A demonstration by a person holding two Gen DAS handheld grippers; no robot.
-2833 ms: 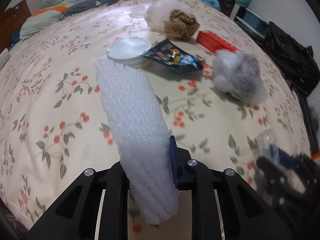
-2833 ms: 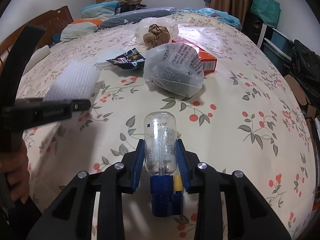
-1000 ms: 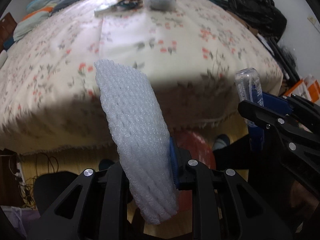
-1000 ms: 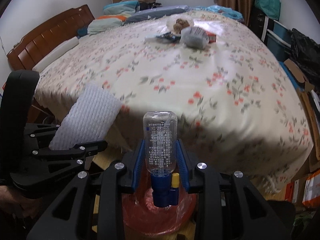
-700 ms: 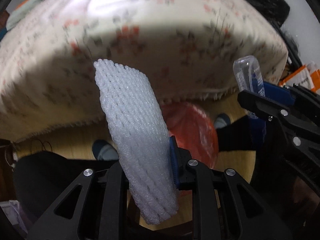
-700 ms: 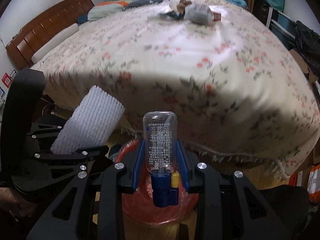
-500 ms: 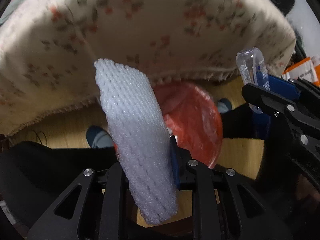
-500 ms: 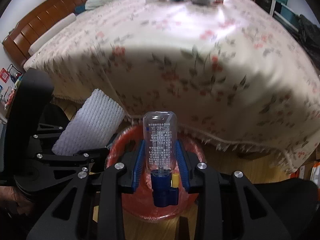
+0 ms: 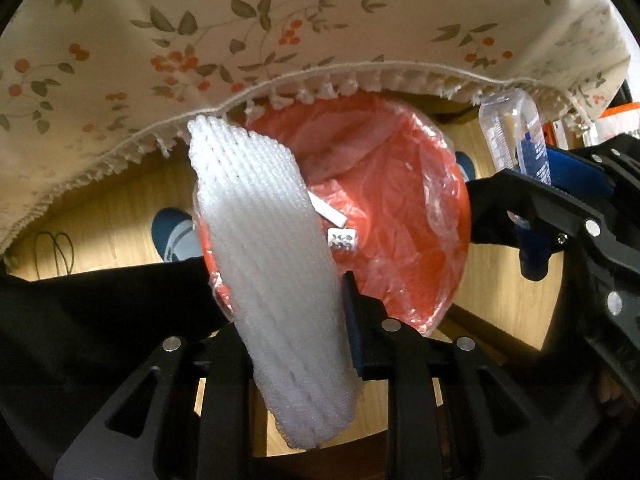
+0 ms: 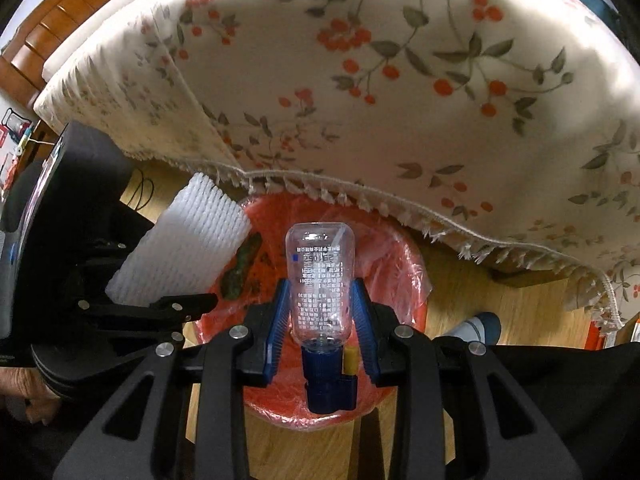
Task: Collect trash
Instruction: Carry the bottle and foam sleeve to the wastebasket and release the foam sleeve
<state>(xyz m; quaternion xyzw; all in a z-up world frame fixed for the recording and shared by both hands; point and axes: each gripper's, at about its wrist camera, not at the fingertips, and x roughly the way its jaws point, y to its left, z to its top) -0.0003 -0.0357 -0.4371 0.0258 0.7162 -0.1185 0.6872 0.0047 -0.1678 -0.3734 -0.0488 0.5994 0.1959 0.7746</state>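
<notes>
The left hand-held gripper (image 9: 296,332) pointed down over the red bin (image 9: 400,208), which stood on the wooden floor (image 9: 120,200) just under the fringed edge of the floral bedspread (image 9: 280,20). Between its jaws sat the white foam net sleeve (image 9: 268,248), running from the jaws toward 11 o'clock across the bin's left rim; the jaws were opening, the blue pad at the sleeve's right side still against the foam. The bin was lined with a thin orange-red plastic bag, and small white scraps (image 9: 340,238) lay inside near its middle.

The right hand-held gripper (image 10: 322,316) was clamped on a clear plastic bottle (image 10: 320,276), its blue cap (image 10: 330,384) toward the camera and its base toward 12 o'clock. In the right wrist view the bottle hung over the bin (image 10: 404,280), with the sleeve (image 10: 184,244) at about 9 o'clock from it. A dark greenish scrap (image 10: 242,268) lay inside the bin between them. A person's foot in a blue sock (image 10: 480,326) stood on the floor at the bin's 3 o'clock.
</notes>
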